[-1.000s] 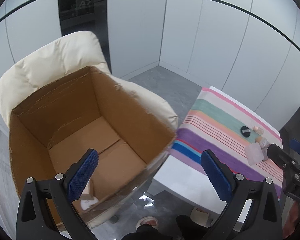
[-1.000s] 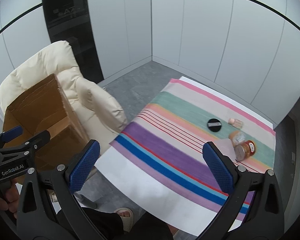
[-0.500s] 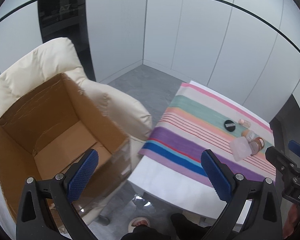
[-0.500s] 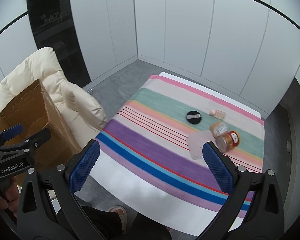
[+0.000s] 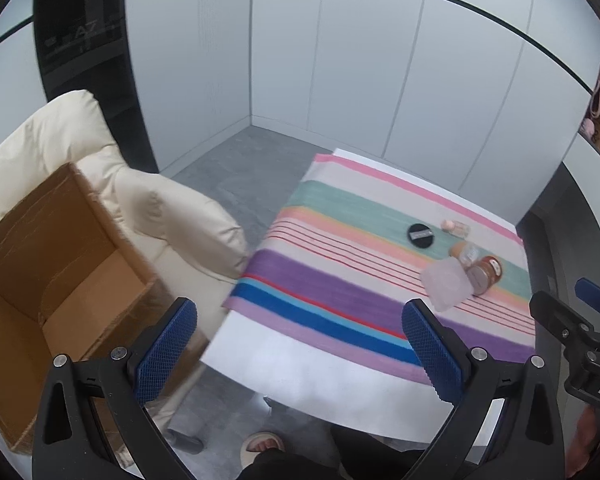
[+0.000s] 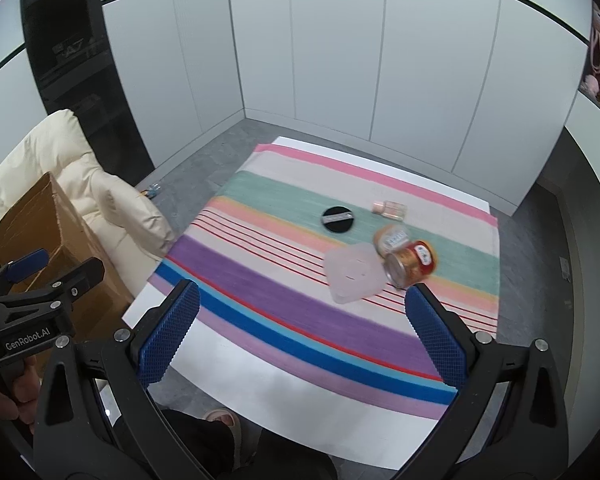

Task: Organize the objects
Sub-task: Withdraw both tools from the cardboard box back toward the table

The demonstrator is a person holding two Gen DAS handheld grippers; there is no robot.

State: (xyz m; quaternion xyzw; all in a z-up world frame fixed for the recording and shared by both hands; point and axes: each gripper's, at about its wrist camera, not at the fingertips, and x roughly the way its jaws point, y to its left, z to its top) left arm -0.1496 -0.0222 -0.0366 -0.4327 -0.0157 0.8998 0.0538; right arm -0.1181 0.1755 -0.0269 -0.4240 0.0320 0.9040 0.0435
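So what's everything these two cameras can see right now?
Cardboard box: one, brown, open, on the armchair.
Armchair: one, cream, left of the table.
Striped cloth: one, multicoloured, covering the table.
Round compact: one, black, on the cloth's green stripe.
Small bottle: one, clear with pinkish cap, lying right of the compact.
Jars: two, amber, lying side by side.
Translucent lid-like piece: one, whitish, touching the jars.
Left gripper: blue pads, open, empty.
Right gripper: blue pads, open, empty.
Sandalled foot: under the table edge.
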